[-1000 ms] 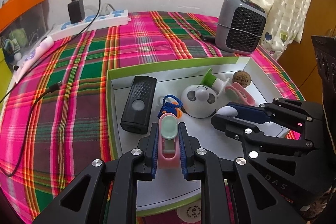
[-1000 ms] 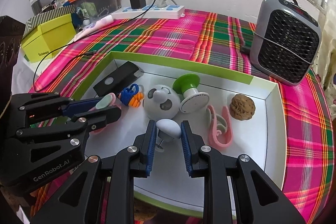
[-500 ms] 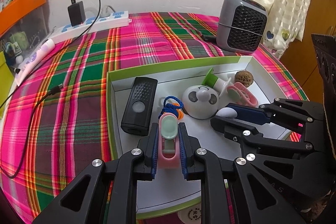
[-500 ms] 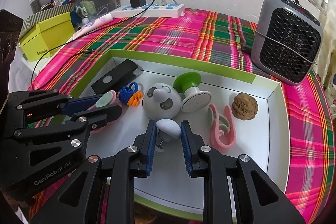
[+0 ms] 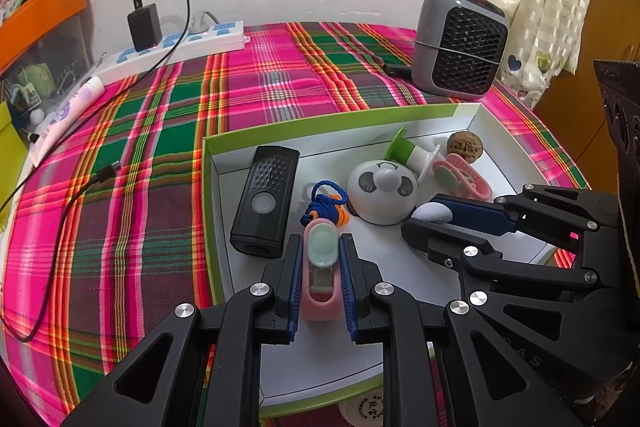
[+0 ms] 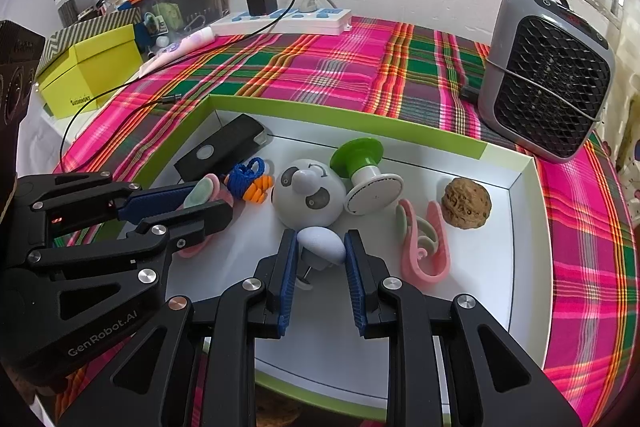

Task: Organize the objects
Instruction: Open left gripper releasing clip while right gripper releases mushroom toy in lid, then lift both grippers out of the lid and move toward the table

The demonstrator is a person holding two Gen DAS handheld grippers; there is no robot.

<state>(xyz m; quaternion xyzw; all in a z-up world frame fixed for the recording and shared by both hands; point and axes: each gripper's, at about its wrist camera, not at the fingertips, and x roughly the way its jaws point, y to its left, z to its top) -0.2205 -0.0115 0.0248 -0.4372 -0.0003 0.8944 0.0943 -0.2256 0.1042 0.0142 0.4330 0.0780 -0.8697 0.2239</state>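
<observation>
**Both grippers loaded over the tray**

Fingers (image 5: pixel 294 279) of the left gripper (image 5: pixel 320 281) are clenched on a pink clip with a mint pad (image 5: pixel 320 267), its long axis running straight out along them. The right gripper (image 6: pixel 320 279) grasps a small pale blue-white egg-shaped piece (image 6: pixel 322 245) the same way. Both hover low inside the white, green-edged tray (image 6: pixel 520 267) on the plaid-covered worktop (image 5: pixel 140 187).

Whichever holding is set down first, the free tray floor lies toward the near edge. Directly ahead, things crowd in: the panda-face dome (image 6: pixel 308 199) touches or nearly touches the egg piece, the blue-and-orange cord knot (image 5: pixel 326 205) sits just beyond the clip, and the black remote-like device (image 5: pixel 266 199) lies left. A second pink clip (image 6: pixel 424 247), a walnut (image 6: pixel 466 203) and a green-and-white spool (image 6: pixel 366 175) occupy the right.
</observation>
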